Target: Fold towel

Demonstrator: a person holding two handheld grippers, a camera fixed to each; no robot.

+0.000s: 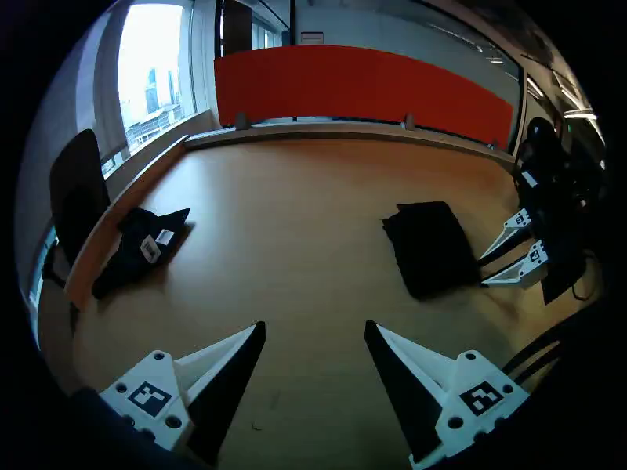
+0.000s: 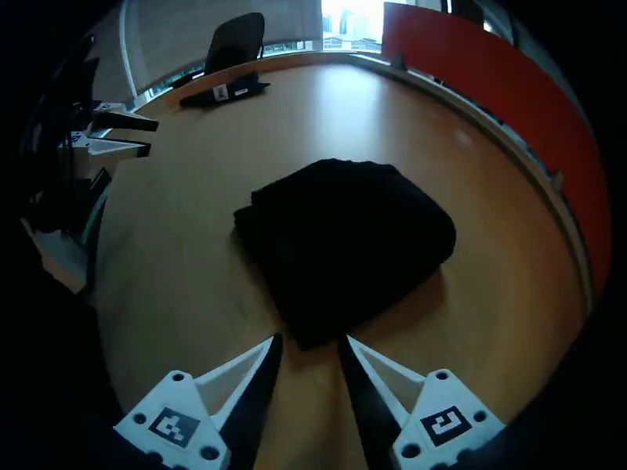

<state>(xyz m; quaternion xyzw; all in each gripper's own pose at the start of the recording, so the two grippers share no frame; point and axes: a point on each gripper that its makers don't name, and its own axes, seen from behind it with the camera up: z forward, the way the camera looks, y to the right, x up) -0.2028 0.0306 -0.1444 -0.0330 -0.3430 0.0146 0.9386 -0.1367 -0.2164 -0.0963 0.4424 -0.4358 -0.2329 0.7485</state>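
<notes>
Right gripper view: R tool (image 2: 308,338) apart at towel (image 2: 345,235) near corner, set to pinch; your L tool (image 1: 313,323) apart, clear.

No word, number or brand can be read from my remote station. In the left gripper view, black-and-white square markers (image 1: 149,397) sit on the left gripper (image 1: 314,324) at 7 and 5 o'clock; they are patterns only, without letters. Similar ones sit on the right gripper (image 1: 480,271) at 3 o'clock. Two white tags (image 1: 154,243) lie on a dark bundle (image 1: 117,270) on the tabletop (image 1: 298,235) at 9 o'clock, their print too small to make out. A pale plate (image 1: 311,37) at 12 o'clock, above the red partition (image 1: 360,86), looks blank to me. In the right gripper view, the tags at 11 o'clock are blurred.
</notes>
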